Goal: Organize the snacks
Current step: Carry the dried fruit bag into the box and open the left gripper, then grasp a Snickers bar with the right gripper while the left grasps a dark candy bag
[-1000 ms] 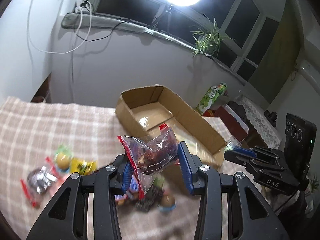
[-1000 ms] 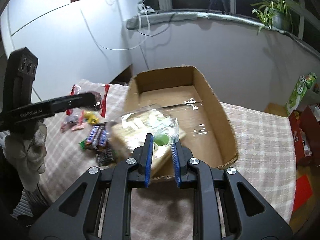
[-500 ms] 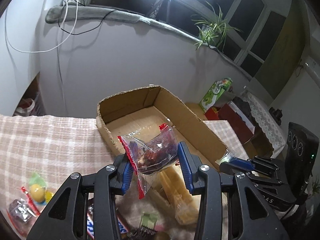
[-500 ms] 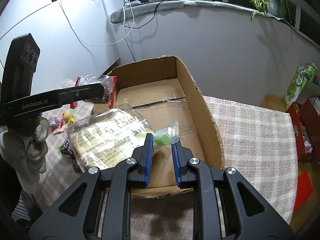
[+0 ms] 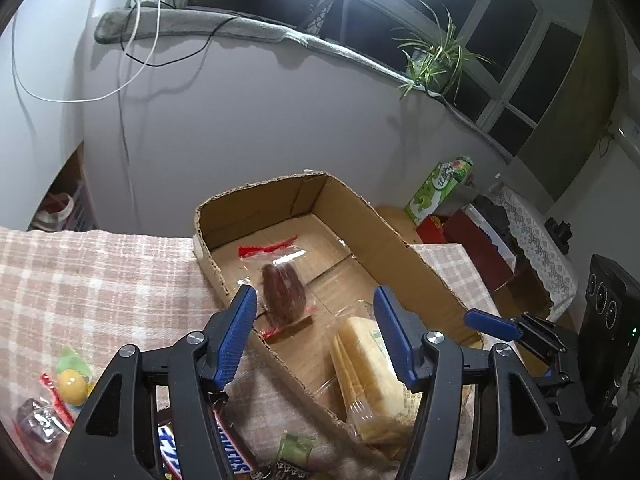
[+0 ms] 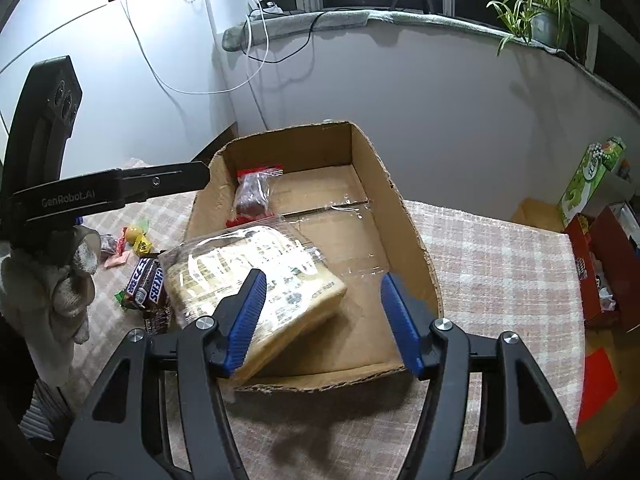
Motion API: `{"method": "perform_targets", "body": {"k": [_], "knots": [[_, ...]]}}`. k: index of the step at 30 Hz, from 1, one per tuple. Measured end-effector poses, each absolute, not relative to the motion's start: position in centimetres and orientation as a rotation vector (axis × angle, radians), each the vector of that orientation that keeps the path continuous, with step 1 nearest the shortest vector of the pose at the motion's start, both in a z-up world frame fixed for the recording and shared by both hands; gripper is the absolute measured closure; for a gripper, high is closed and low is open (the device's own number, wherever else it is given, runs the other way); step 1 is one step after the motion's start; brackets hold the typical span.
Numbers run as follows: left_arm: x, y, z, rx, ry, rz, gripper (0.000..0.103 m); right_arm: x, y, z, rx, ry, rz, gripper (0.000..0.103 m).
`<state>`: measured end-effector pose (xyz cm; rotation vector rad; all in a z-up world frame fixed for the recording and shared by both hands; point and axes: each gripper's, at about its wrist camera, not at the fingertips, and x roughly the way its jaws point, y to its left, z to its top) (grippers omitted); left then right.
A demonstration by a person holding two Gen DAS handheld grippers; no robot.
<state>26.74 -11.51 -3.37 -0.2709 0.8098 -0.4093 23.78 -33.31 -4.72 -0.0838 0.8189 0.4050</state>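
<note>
An open cardboard box (image 5: 400,236) (image 6: 404,208) stands on a checked cloth. A clear bag of red-brown snacks (image 5: 282,288) (image 6: 252,194) lies in its left part, blurred in the left wrist view. A wrapped yellow loaf (image 5: 372,372) (image 6: 256,276) leans over the box's near left wall. My left gripper (image 5: 314,294) (image 6: 202,178) hovers over that wall, jaws opening, pads touching nothing. My right gripper (image 6: 323,278) (image 5: 492,324) is above the box's near end, jaws opening and empty. The green sweet is out of sight.
Snickers bars (image 5: 228,448) (image 6: 146,280), a yellow sweet (image 5: 72,384) and other small wrappers lie on the cloth left of the box. A gloved hand (image 6: 60,280) holds the left gripper. A green carton (image 5: 440,188) (image 6: 592,176) and red boxes stand off to the right.
Both grippers have opened. The red-brown bag has dropped from the left jaws into the box, and the green sweet has left the right jaws. Earlier the left gripper moved over the box.
</note>
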Motion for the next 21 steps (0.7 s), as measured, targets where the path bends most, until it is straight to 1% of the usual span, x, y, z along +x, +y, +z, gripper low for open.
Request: {"method": "perform_targets", "body": {"k": [12, 21], "knots": [[24.2, -9.9, -1.0, -0.275, 0.754, -0.412, 0.043, 20.1, -31.8, -2.8, -0.1, 0.78, 0.419, 0.041], [21.2, -6.9, 0.1, -0.289, 0.721, -0.393, 0.043, 16.7, -29.7, -1.5, -0.12, 0.748, 0.478, 0.041]]}}
